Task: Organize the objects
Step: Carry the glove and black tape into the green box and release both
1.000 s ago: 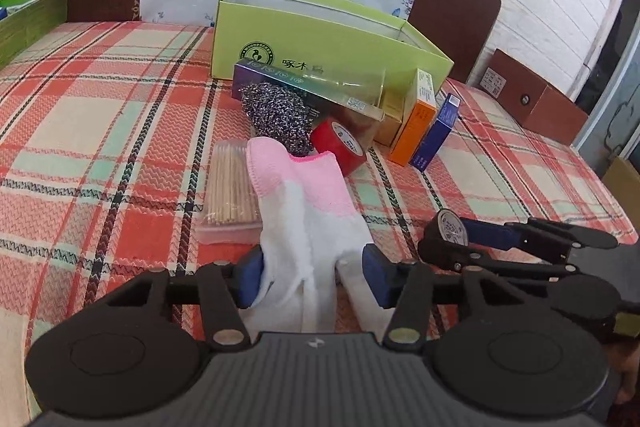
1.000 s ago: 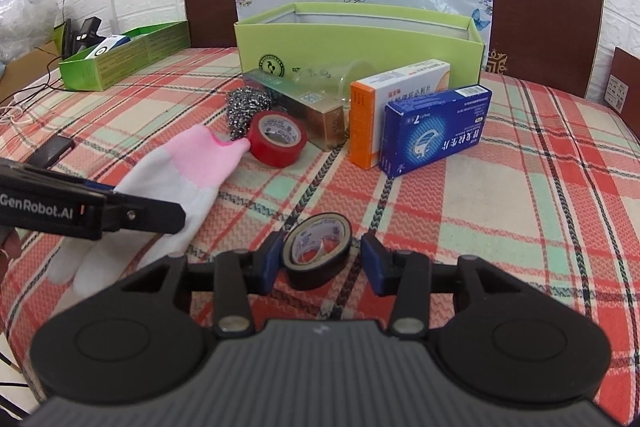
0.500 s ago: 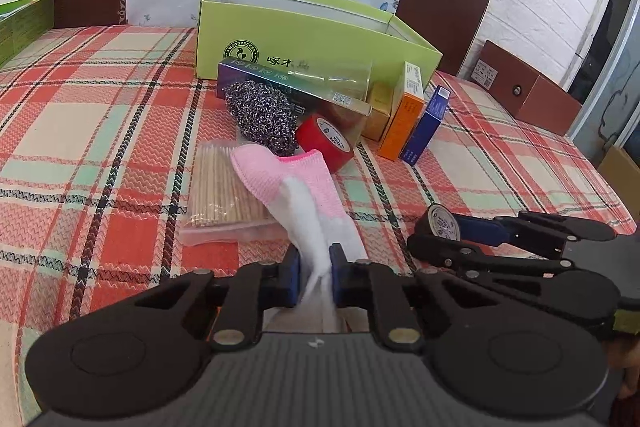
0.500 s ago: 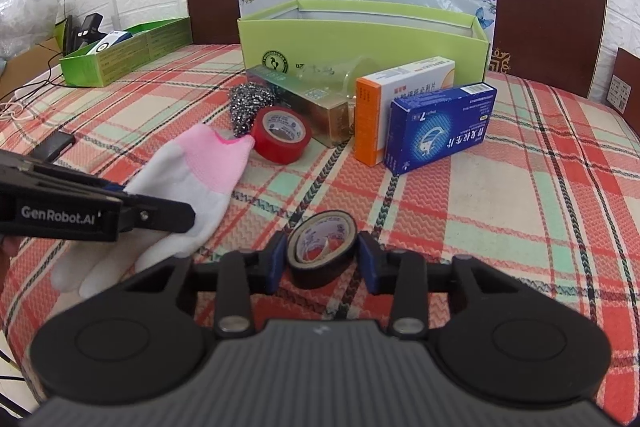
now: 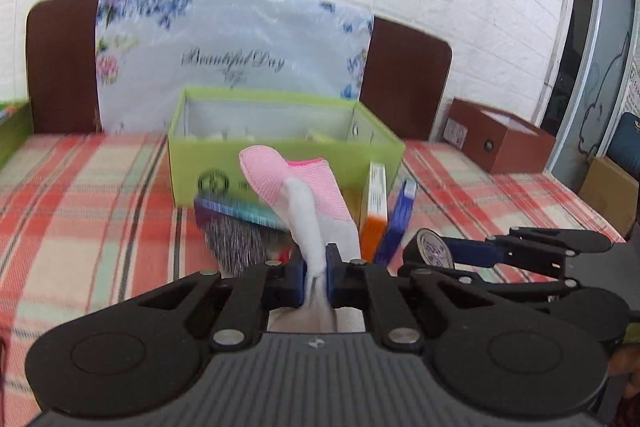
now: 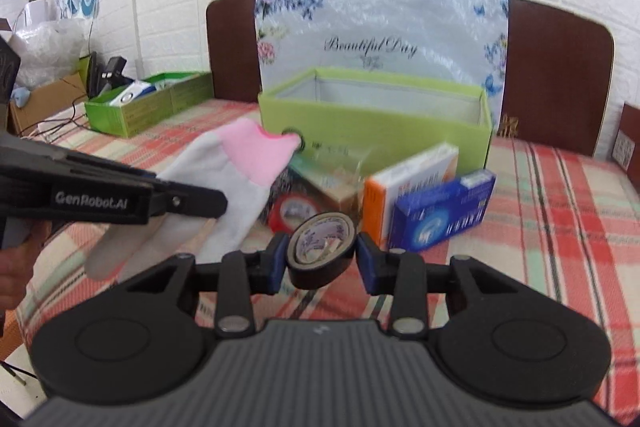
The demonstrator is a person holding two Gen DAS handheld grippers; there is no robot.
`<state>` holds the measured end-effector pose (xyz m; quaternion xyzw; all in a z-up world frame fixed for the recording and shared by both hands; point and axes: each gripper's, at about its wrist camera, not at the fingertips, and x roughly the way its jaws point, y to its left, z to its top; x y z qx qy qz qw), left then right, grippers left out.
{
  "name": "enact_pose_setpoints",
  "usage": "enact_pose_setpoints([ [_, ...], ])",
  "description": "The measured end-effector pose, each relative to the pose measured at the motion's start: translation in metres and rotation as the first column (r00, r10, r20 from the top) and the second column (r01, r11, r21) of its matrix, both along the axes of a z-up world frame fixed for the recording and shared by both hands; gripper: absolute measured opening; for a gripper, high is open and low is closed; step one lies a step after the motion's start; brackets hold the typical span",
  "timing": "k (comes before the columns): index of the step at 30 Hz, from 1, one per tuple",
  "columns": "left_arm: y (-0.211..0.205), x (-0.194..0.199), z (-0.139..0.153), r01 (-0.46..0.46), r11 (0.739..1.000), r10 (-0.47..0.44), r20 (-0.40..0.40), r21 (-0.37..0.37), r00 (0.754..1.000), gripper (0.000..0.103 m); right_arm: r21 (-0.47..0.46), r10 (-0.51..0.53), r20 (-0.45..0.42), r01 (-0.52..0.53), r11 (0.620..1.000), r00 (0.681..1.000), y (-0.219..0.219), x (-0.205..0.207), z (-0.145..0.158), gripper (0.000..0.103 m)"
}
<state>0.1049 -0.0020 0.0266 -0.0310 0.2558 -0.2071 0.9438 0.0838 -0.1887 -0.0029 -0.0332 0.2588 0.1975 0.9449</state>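
My left gripper (image 5: 316,273) is shut on a white glove with a pink cuff (image 5: 298,183) and holds it up off the plaid table; the glove also shows in the right wrist view (image 6: 240,171). My right gripper (image 6: 322,259) is shut on a black tape roll (image 6: 322,247), lifted above the table; the roll also shows in the left wrist view (image 5: 428,251). A light green open box (image 5: 280,163) stands ahead, also in the right wrist view (image 6: 376,123).
In front of the box lie a steel scrubber (image 5: 236,243), a red tape roll (image 6: 288,211), an orange box (image 6: 408,183), a blue box (image 6: 440,211) and a long shiny box (image 5: 236,213). A second green box (image 6: 148,107) stands far left. A brown box (image 5: 500,143) sits at right.
Both grippers rose off the table, the left lifting the glove and the right lifting the black tape roll, and moved toward the green box.
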Motion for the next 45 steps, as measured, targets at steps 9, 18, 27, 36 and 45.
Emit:
enact_pose_setpoints([
  [9, -0.009, 0.058, 0.043, -0.029, 1.0, 0.029, 0.081, -0.002, 0.996, 0.009, 0.011, -0.035, 0.122, 0.034, 0.999, 0.992, -0.008, 0.043, 0.039, 0.036],
  [18, -0.039, 0.138, 0.061, -0.082, 0.997, 0.083, 0.13, -0.013, 0.988, 0.009, -0.001, -0.15, 0.208, 0.153, 0.988, 0.967, -0.011, 0.111, 0.048, 0.036],
  [27, -0.051, 0.202, 0.041, -0.124, 0.992, 0.123, 0.066, 0.017, 0.99, 0.009, 0.003, -0.219, 0.16, 0.222, 0.975, 0.962, -0.028, 0.166, 0.022, 0.036],
  [36, -0.034, 0.208, 0.018, -0.221, 0.975, 0.223, 0.044, -0.036, 0.974, 0.09, -0.019, -0.217, 0.125, 0.221, 0.975, 0.968, -0.03, 0.197, 0.004, 0.08],
  [45, -0.018, 0.167, 0.026, -0.278, 0.96, 0.275, 0.108, 0.019, 0.955, 0.09, 0.066, -0.235, 0.187, 0.226, 0.972, 0.954, -0.035, 0.151, 0.012, 0.103],
])
